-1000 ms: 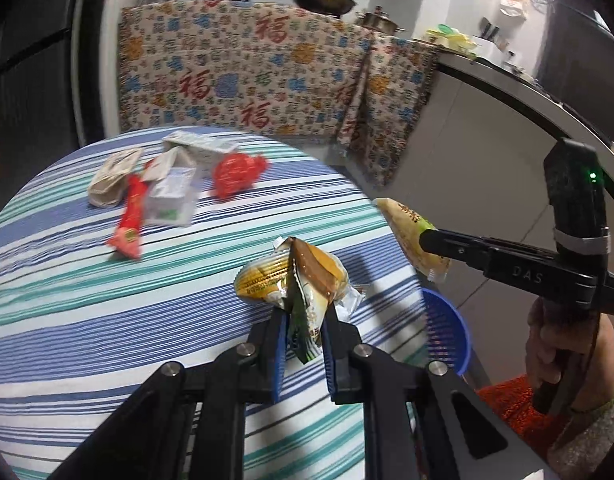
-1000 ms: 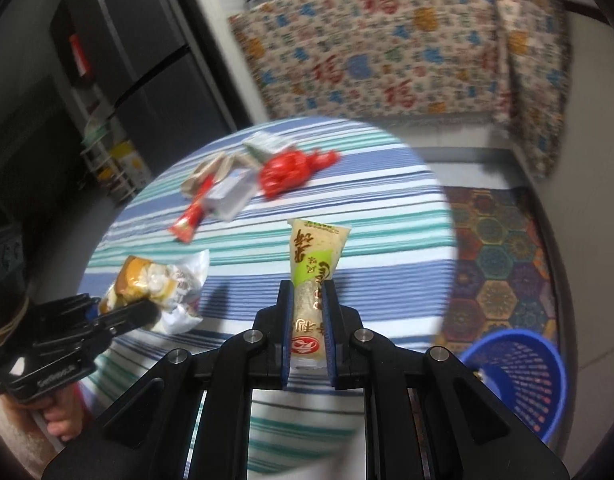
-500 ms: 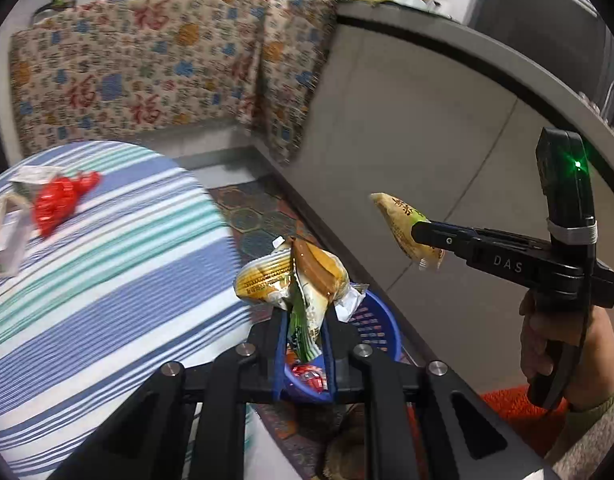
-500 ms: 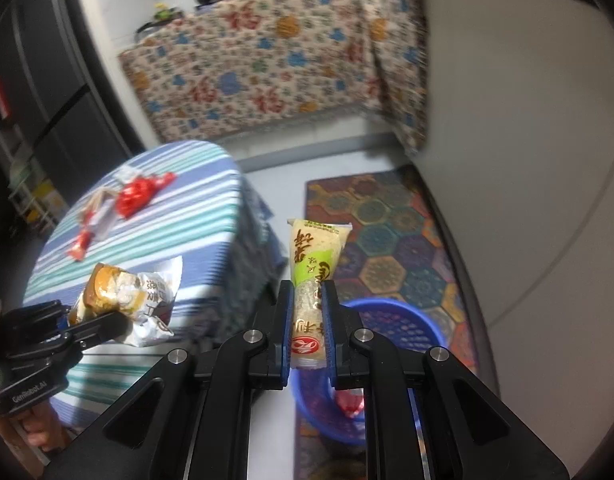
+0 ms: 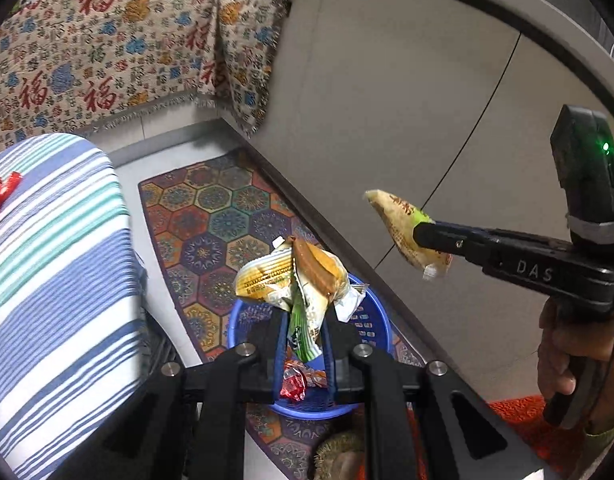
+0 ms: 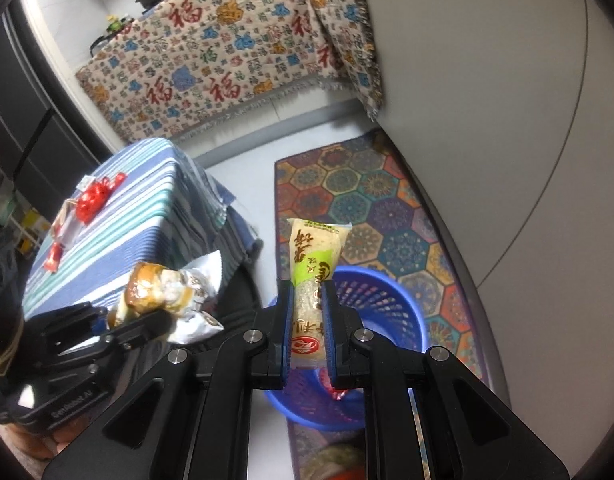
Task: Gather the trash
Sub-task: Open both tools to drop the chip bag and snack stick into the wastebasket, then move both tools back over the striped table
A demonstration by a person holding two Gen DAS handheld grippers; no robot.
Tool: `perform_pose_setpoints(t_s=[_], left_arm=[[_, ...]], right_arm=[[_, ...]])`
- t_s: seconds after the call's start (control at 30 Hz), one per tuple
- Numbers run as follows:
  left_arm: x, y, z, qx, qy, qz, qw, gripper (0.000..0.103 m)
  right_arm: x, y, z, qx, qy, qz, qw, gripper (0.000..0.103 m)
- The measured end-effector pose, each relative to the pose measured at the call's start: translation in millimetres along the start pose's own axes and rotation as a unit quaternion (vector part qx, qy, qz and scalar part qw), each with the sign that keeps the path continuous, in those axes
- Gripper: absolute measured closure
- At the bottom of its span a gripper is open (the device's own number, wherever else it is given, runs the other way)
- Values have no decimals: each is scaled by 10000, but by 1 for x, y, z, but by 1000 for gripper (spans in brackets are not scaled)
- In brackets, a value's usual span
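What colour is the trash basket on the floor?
Blue, perforated plastic basket; clearest in the right wrist view.

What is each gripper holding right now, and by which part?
Left gripper pinches the crumpled wrapper by its lower end. Right gripper clamps the long packet near its bottom half.

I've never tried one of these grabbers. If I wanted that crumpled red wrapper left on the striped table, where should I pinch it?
Probably the bunched middle of the red wrapper, coming down from above. It lies low on the striped table, so a side approach would likely scrape the cloth. Its thin twisted ends look easy to slip from. Both grippers are full now.
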State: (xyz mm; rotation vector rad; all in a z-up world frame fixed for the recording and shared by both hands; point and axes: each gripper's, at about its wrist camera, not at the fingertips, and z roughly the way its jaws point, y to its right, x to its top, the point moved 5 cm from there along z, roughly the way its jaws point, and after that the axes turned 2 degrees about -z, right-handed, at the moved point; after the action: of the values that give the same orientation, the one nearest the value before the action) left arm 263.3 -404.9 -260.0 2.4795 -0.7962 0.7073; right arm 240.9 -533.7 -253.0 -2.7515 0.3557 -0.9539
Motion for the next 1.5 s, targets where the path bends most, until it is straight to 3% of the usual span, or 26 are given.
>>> perform_pose_setpoints(t_s=[0.37, 0.47, 0.53, 0.57, 0.77, 0.93, 1.1, 1.23, 1.5], left_arm=[[4, 17, 33, -26, -138, 294, 9995, 87], [2, 23, 45, -34, -237, 431, 9988, 80], [1, 26, 55, -53, -315, 454, 9985, 59], [2, 26, 56, -60, -282, 436, 9986, 48], [6, 18, 44, 47, -67, 257, 9996, 46], [0, 5, 1, 137, 208, 198, 9995, 46], [-18, -28, -54, 373, 451, 108, 9982, 40], [-39, -72, -87, 690, 529, -145, 9961, 40], [-83, -189, -147, 1596, 548, -1028, 9803, 40]], right_arm=[[5, 22, 3, -19, 61, 251, 9997, 90], [6, 25, 2, -73, 131, 266, 9995, 81], [8, 27, 1, -68, 208, 322, 9992, 53], [9, 29, -2, -65, 276, 371, 9989, 51], [15, 38, -16, -179, 548, 481, 9972, 48], [23, 32, -25, -348, 783, 438, 9954, 35], [30, 3, -30, -453, 989, 75, 9940, 29], [35, -46, -23, -349, 1051, -469, 9927, 21], [24, -159, 14, 164, 788, -1526, 9850, 21]])
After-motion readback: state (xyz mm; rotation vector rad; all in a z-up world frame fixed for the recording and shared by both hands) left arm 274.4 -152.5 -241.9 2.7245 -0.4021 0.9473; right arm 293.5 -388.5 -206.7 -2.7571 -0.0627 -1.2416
